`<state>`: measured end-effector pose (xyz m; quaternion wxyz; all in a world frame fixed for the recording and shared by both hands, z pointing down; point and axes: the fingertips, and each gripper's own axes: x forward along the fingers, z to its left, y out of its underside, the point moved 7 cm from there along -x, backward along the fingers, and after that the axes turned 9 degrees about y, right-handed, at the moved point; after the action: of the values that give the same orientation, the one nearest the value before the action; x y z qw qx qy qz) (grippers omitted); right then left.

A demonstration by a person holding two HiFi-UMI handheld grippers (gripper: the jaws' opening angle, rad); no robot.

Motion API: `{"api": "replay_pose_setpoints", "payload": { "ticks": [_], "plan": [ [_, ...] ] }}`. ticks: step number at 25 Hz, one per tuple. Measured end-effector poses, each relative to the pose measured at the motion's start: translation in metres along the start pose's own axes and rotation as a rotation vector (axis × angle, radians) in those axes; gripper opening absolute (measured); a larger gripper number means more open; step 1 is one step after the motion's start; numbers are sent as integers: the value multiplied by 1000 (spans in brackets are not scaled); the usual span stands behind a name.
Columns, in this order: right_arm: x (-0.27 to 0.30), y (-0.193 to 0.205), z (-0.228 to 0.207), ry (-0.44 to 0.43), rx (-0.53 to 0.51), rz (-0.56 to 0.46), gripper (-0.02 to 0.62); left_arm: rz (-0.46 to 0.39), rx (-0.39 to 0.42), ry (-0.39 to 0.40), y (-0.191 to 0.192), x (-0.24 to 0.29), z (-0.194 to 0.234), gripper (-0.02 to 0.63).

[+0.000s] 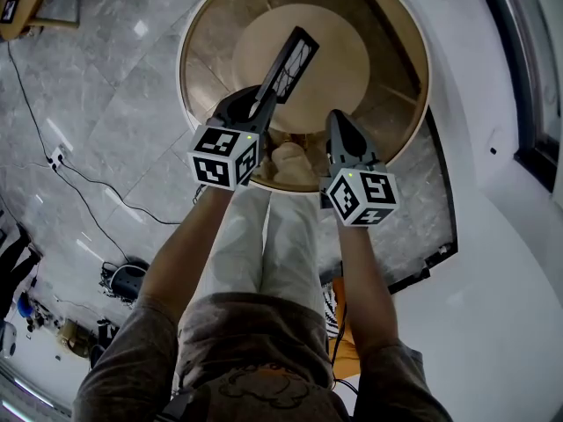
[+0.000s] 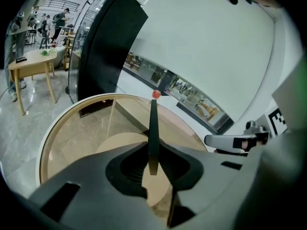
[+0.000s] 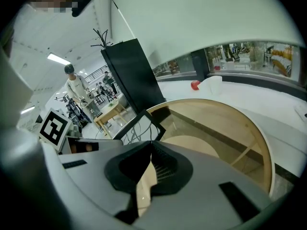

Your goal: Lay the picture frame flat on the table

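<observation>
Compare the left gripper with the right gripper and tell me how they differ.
The left gripper is shut on the picture frame, holding it by its near end, tilted above the round table; the right gripper holds nothing. The left gripper's jaws stay apart by the frame's thickness; the right gripper's jaw tips meet. Both hang over the table's near side, angled downward, and each carries a marker cube.
</observation>
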<state>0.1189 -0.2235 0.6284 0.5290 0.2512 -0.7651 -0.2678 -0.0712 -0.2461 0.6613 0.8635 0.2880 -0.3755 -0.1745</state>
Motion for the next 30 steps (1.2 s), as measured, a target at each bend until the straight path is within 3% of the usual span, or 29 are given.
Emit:
{"api": "replay_pose_setpoints", "payload": {
  "ticks": [12,30],
  "plan": [
    [5,12,3,-7,1,17,18,-23,-21,4,5,5,6,84],
    [2,20,-2,-3,16,36,18,-28,-100,-45,17,10,33,140]
  ]
}}
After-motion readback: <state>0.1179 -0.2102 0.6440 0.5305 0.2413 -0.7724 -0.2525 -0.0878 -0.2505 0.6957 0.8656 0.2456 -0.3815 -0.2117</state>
